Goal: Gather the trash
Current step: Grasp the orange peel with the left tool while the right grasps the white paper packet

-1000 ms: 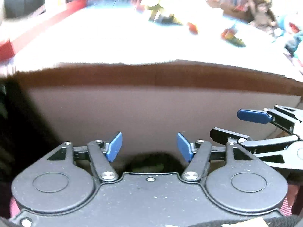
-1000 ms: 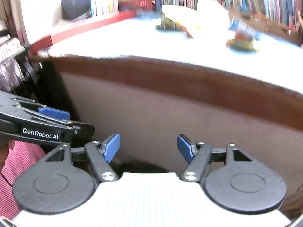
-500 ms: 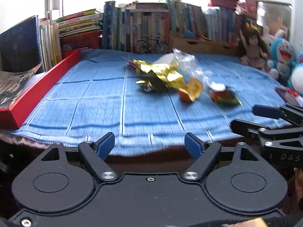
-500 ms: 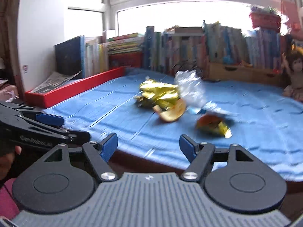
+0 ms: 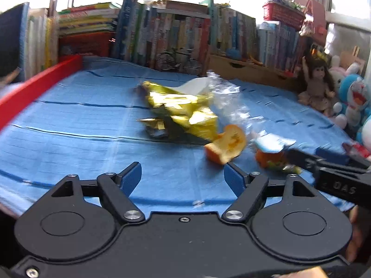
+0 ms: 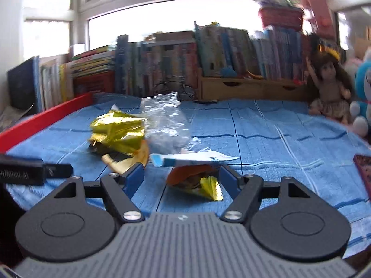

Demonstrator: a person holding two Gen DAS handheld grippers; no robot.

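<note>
My right gripper [image 6: 180, 177], fingers wide and empty, sits nearest the orange wrapper [image 6: 193, 180], lying dead ahead between them.

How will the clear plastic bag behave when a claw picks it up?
The clear plastic bag looks thin and crumpled, so it is probably floppy and very light. Its glossy film may slip between the pads. It touches the gold wrapper, so lifting it might drag that along.
</note>
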